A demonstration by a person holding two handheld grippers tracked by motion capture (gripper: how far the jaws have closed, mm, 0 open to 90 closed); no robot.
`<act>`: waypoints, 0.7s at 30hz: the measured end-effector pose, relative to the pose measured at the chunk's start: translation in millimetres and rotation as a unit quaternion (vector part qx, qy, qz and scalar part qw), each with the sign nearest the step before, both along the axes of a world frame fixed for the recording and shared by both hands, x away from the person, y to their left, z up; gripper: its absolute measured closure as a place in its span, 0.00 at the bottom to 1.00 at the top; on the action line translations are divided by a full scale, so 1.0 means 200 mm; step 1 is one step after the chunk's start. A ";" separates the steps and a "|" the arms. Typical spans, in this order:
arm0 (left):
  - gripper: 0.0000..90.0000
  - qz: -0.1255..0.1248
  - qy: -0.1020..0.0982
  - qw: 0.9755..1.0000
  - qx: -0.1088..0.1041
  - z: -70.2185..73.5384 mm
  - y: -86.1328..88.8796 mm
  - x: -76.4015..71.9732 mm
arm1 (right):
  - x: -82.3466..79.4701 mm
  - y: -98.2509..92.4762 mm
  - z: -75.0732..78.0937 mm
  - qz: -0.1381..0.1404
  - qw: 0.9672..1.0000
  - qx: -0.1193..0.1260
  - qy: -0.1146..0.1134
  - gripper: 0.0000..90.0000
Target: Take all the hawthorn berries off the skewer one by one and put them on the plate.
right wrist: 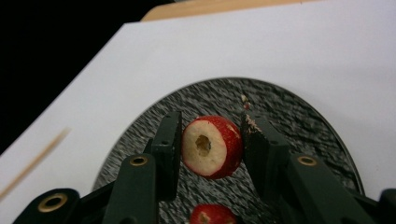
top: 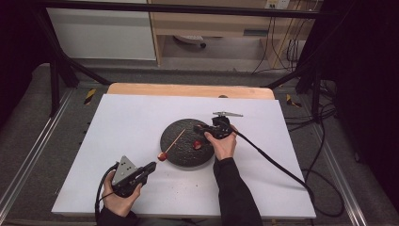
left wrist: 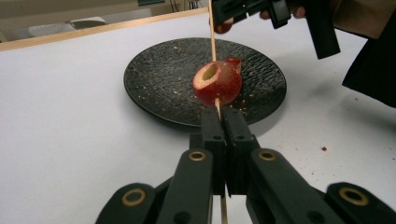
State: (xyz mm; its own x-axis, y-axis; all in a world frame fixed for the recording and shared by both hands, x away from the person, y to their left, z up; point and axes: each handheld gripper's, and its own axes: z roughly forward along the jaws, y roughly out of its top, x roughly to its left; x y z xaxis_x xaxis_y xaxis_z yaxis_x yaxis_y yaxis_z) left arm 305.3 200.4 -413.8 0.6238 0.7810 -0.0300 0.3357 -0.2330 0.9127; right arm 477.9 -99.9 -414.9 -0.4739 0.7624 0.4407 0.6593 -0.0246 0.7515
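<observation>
My left gripper [top: 153, 165] [left wrist: 223, 114] is shut on the lower end of a thin wooden skewer [top: 175, 140] [left wrist: 212, 32]. A cored red fruit piece [top: 162, 156] [left wrist: 218, 83] is threaded on the skewer just past the jaws, at the near-left rim of the black plate [top: 179, 150] [left wrist: 159, 84]. My right gripper [top: 202, 130] [right wrist: 212, 135] hangs over the plate, shut on a second cored red fruit piece [right wrist: 212, 147] [left wrist: 223, 27] with its hole facing the camera. Another red piece [top: 196, 144] [right wrist: 210, 217] lies on the plate below it.
The plate [right wrist: 299, 121] sits mid-table on a white sheet [top: 131, 122], with crumbs scattered on and around it. A wooden table edge [top: 188, 89] runs along the back. Cables trail off to the right.
</observation>
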 end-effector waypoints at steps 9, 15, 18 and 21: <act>0.98 0.000 0.001 1.000 0.001 0.00 0.00 0.00 | 0.03 0.02 -0.13 -0.002 0.999 -0.039 0.024 0.67; 0.98 -0.001 0.002 1.000 0.002 0.00 0.00 0.00 | 0.03 0.03 -0.17 -0.001 0.998 -0.052 0.028 0.67; 0.98 -0.001 0.002 1.000 0.003 0.00 0.00 0.00 | 0.02 0.03 -0.17 -0.002 0.998 -0.050 0.026 0.65; 0.98 -0.001 0.003 1.000 0.001 0.00 0.00 0.00 | 0.01 0.02 -0.13 -0.003 0.999 -0.039 0.018 0.61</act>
State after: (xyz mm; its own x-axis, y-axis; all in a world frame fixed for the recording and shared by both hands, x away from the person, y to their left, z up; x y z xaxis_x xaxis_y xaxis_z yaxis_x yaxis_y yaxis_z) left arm 305.8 199.9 -414.8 0.6245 0.7804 -0.0318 0.3413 -0.2360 0.9098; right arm 480.3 -96.0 -441.5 -0.4539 0.7985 0.3954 0.6853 0.0292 0.7277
